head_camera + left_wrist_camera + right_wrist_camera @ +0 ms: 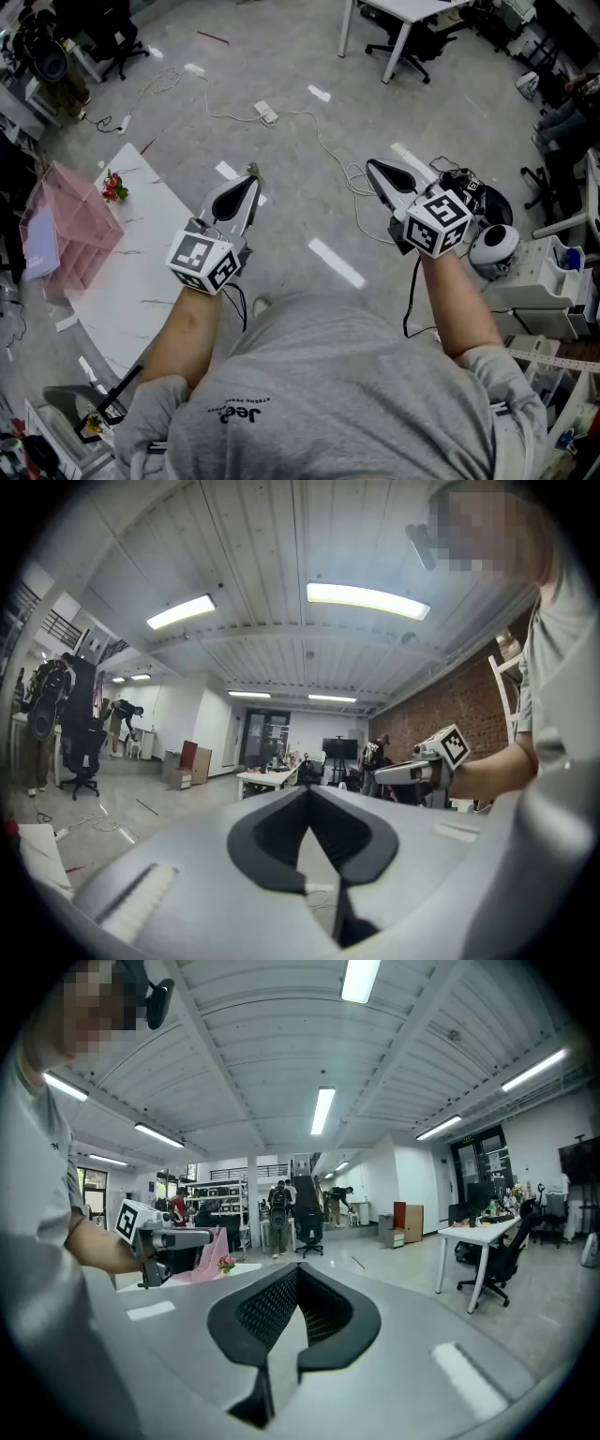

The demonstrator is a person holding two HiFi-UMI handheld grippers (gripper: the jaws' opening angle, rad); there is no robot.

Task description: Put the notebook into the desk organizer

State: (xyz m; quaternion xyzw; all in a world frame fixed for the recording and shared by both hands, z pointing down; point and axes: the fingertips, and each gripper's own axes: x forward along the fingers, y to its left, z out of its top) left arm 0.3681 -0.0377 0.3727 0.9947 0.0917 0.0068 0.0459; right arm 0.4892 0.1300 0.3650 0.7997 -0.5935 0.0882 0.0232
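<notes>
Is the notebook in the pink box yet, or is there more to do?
It looks done, probably: a flat purple thing, likely the notebook, sits at the pink organizer on the white table. Nothing is in hand: the left gripper and right gripper are shut and empty. Nothing seems left.

Bare tabletop nearby; pink organizer and, seemingly, flowers occupy its far end.

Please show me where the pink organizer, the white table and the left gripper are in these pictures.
pink organizer (82,223): head view, on its upper pink wall.
white table (155,274): head view, on a bare part of its top.
left gripper (251,173): head view, at the tips of its shut jaws.
</notes>
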